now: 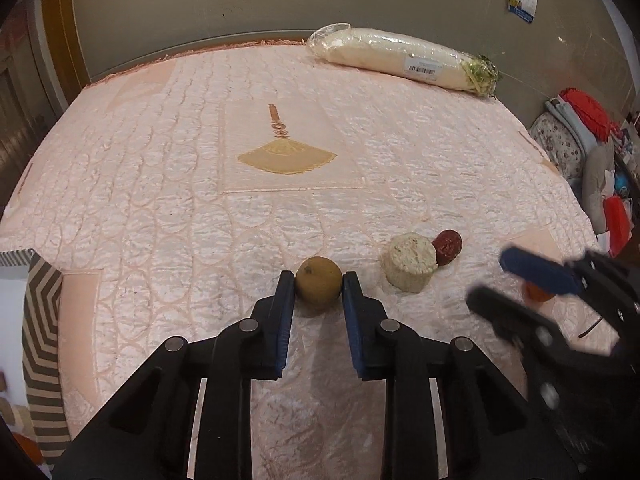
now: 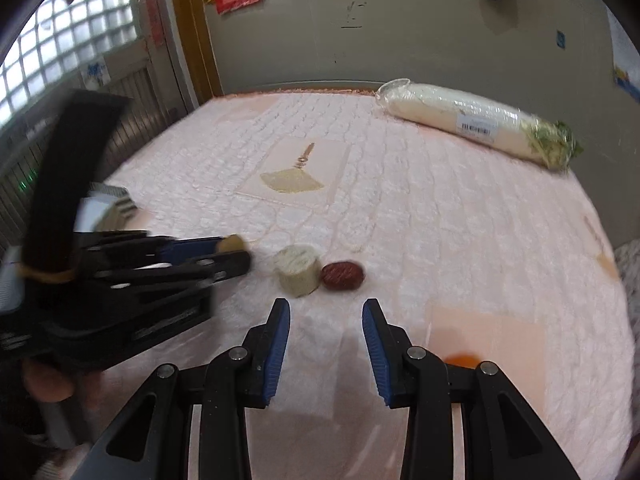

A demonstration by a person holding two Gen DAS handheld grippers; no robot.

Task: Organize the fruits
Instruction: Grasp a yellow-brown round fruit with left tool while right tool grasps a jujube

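Pink quilted bedspread (image 1: 168,184) covers the whole surface, with a gold fan pattern (image 1: 286,157) stitched in the middle. From the left wrist camera, the left gripper (image 1: 319,285) has its blue pads pressed on both sides of a brownish-yellow round fruit (image 1: 319,285) sitting on the cloth, so it's clamped on that one. Just off at 2 o'clock from it there's a pale cylindrical chunk (image 1: 410,261) touching a dark red fruit (image 1: 448,246). Way up at 1 o'clock near the wall lies a plastic-wrapped white radish (image 1: 404,58). The right gripper (image 2: 326,316) hangs with fingers spread apart, nothing between them, and a small orange fruit (image 2: 461,360) peeks out at its 3 o'clock, partly hidden behind the finger
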